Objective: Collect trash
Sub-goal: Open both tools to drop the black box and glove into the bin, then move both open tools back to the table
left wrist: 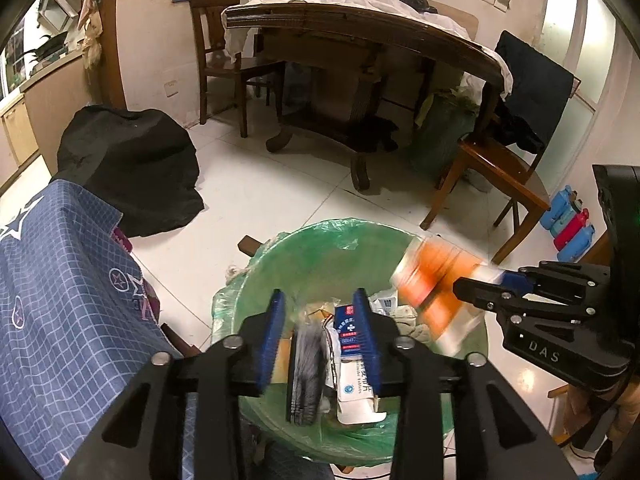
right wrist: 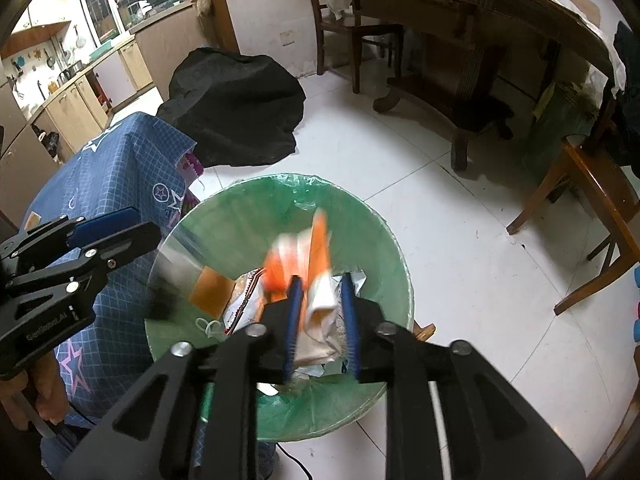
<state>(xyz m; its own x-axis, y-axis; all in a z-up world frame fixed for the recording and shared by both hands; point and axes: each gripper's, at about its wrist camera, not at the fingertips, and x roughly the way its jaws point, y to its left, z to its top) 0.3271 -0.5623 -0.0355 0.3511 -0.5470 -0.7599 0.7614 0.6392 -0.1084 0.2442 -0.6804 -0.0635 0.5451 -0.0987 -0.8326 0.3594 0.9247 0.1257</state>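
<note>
A trash bin lined with a green bag (left wrist: 316, 256) (right wrist: 256, 208) stands on the white tile floor and holds boxes, paper and wrappers. My left gripper (left wrist: 320, 324) is open over the bin, and a dark blurred object (left wrist: 306, 376) is falling between its fingers. My right gripper (right wrist: 320, 312) is open over the bin too. A blurred orange and white package (right wrist: 304, 256) (left wrist: 436, 284) is dropping from it into the bin. The right gripper also shows in the left wrist view (left wrist: 480, 284), and the left gripper in the right wrist view (right wrist: 132, 228).
A blue checked star-patterned cloth (left wrist: 60, 300) (right wrist: 108, 176) covers something left of the bin. A black cover (left wrist: 128, 160) lies behind it. A wooden table (left wrist: 360, 40) with chairs (left wrist: 492, 176) stands beyond. Coloured bottles (left wrist: 568, 224) sit at the right.
</note>
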